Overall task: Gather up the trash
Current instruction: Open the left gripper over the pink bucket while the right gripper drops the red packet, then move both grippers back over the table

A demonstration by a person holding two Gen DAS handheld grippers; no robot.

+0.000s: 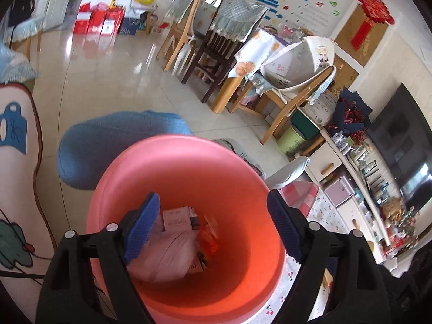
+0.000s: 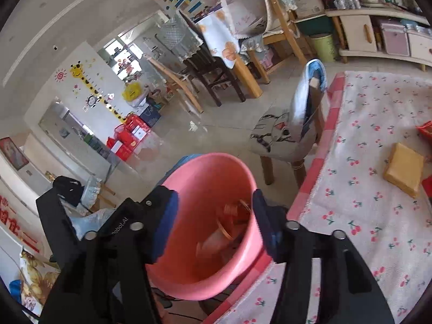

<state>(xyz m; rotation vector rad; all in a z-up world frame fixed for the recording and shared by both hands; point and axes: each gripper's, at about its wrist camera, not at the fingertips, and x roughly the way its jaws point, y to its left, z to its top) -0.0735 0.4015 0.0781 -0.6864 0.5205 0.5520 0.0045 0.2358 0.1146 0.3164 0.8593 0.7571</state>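
While I hover over the bucket [image 1: 186,167], both jaws stand wide and empty. Trash [image 1: 172,245] lies inside. Beside it stands the surface [image 2: 378,216].

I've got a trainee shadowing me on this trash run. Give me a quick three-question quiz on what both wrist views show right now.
1. True or false: the pink bucket is empty.
2. Multiple choice: the yellow packet lies on A) the floor, B) the cherry-print cloth, C) the small chair.
3. Fill in: neither the left gripper nor the right gripper holds anything; both stand ____ above the bucket.

Key
1. False: a white bag, a printed box and an orange wrapper lie inside.
2. B.
3. Open.
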